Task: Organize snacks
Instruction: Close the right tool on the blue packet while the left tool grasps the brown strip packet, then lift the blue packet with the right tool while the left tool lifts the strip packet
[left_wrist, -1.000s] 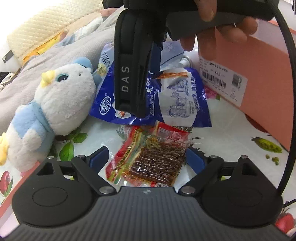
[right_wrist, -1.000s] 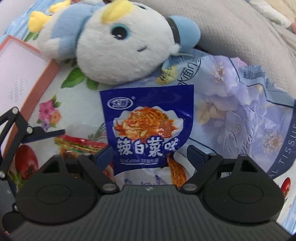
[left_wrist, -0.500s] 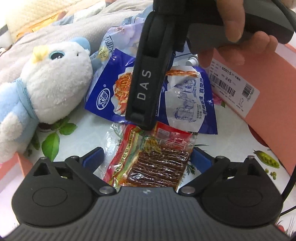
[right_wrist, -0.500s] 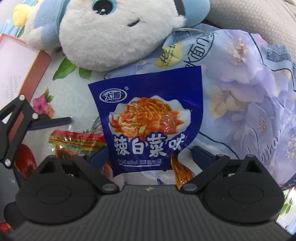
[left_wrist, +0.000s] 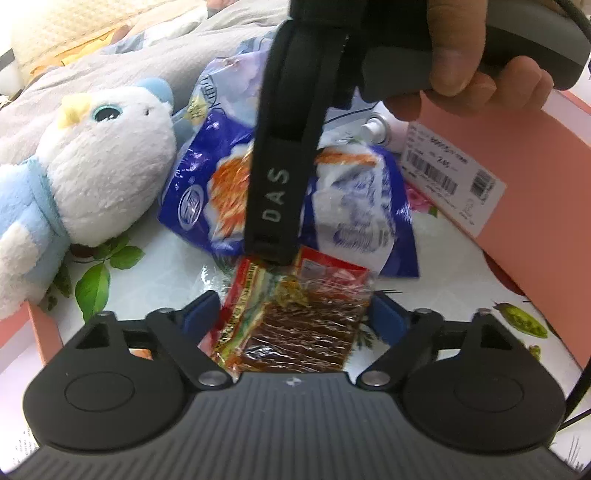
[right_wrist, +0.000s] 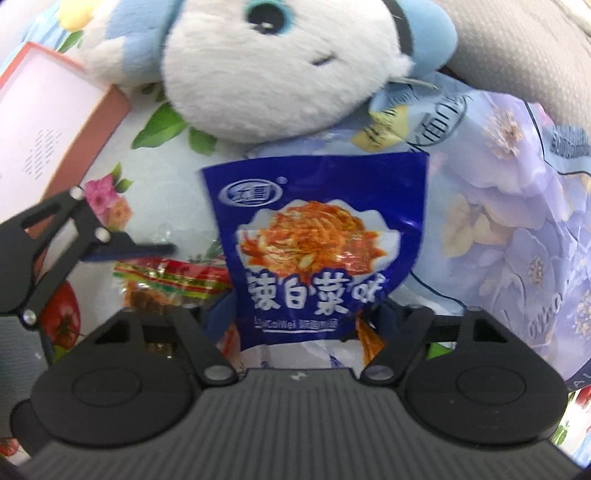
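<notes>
From the left wrist, the left gripper (left_wrist: 291, 317) has crept forward over the last second, and its blue fingers (left_wrist: 197, 314) now stand spread on either side of the red snack packet (left_wrist: 295, 321) without pinching it. The packet lies flat on the flowered tablecloth (left_wrist: 170, 266), long axis running away from the camera, its red sealed end pointing at the blue snack pouch (left_wrist: 229, 195). I'd say a squeeze comes next. The pink box (left_wrist: 517, 177) waits off to the right.

From the right wrist, the right gripper (right_wrist: 295, 314) has pushed in too; the plush toy (right_wrist: 280, 66) looms larger than before. Its fingers flank the pouch's lower end, still apart, though whether they touch I cannot tell. The pouch (right_wrist: 317, 240) points its top edge toward the toy, long axis straight ahead, resting partly on the tissue pack (right_wrist: 517, 221)
</notes>
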